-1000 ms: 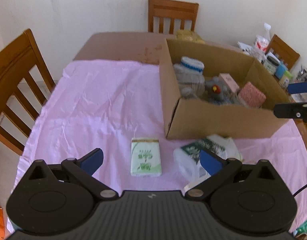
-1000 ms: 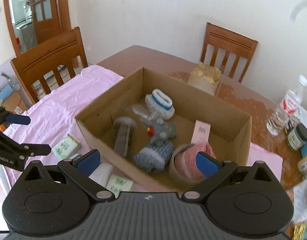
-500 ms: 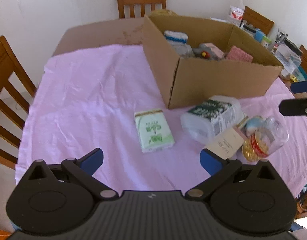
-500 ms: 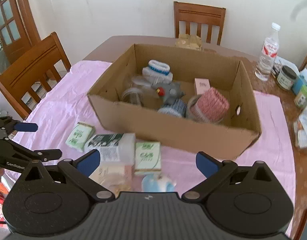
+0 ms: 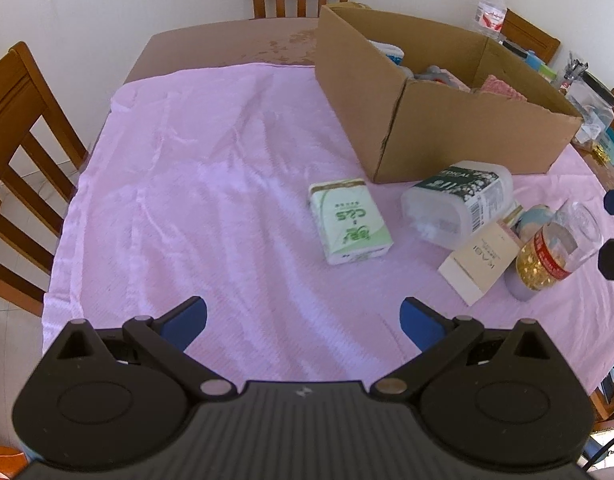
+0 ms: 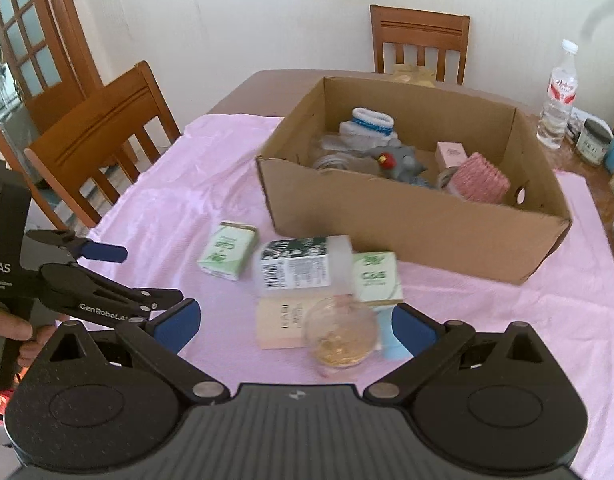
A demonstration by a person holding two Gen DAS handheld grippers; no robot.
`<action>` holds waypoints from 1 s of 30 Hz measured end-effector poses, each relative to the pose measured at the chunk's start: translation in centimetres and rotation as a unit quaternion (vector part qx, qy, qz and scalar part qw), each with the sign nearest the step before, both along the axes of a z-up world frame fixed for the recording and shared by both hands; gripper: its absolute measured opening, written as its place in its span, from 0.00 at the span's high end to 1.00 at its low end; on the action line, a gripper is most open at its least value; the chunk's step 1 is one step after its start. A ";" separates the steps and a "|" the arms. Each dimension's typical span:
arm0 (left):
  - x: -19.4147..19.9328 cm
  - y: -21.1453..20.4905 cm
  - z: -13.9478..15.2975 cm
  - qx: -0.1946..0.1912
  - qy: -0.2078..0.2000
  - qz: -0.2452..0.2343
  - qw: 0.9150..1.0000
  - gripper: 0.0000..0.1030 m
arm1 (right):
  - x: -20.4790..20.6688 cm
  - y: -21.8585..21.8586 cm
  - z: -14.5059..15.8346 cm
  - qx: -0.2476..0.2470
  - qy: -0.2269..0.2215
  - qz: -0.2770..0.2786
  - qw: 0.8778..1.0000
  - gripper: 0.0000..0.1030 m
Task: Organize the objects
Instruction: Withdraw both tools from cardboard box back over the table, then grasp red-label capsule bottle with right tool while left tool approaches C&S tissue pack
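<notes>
Pink cloth, open box, both grippers empty

Pink cloth (image 5: 211, 184) covers the near half of your table, and the cardboard box (image 6: 411, 216) sits on it toward the far right, its top open. Your left gripper (image 5: 303, 320) hovers over bare cloth, fingers spread wide, nothing between them. Your right gripper (image 6: 294, 325) is just as wide open and empty too, poised above the loose pile near the box.

That pile lies just in front of the box's near wall. On its left, a green tissue pack (image 5: 349, 220) lies flat, a little apart from the rest. Beside it a clear tub with a dark label (image 5: 459, 202) is tipped on its side, and a cream carton (image 5: 481, 262) lies at its near side, though I cannot tell whether they touch. Clear jar of yellow capsules (image 5: 557, 254) lies beside the carton. From the right wrist view a second green tissue pack (image 6: 377, 278) shows up against the tub.

Inside the box: a white and blue knit piece (image 6: 369, 122), a grey toy (image 6: 403, 160), a small pink box (image 6: 451, 154) and a pink knit item (image 6: 481, 178)
</notes>
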State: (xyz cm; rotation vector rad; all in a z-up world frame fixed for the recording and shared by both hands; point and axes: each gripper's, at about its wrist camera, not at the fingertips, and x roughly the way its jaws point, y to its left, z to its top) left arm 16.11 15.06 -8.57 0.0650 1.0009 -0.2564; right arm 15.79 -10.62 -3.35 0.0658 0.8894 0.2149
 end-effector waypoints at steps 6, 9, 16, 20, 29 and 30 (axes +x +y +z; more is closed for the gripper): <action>-0.2 0.7 -0.1 -0.004 0.002 0.005 1.000 0.01 | 0.0 1.1 -0.6 0.018 0.005 0.004 1.000 0.00; -0.2 0.8 -0.1 -0.004 0.002 0.004 1.000 0.01 | 0.0 1.1 -1.0 0.020 0.012 -0.002 1.000 0.00; -0.1 0.4 0.1 -0.008 0.001 -0.010 1.000 0.01 | -0.8 -0.3 -1.3 0.013 0.013 -0.031 0.999 0.00; 0.3 -0.2 0.1 -0.008 -0.002 -0.025 1.000 0.01 | -1.5 -1.6 -2.0 0.002 0.025 -0.063 0.998 0.00; 1.9 -0.8 -0.4 -0.001 0.000 -0.061 0.998 0.01 | -2.2 -5.0 -6.5 0.009 0.076 -0.135 0.988 0.00; 2.2 -0.9 -0.3 0.001 -0.002 -0.070 0.998 0.01 | -2.2 -5.2 -7.0 0.013 0.080 -0.141 0.987 0.00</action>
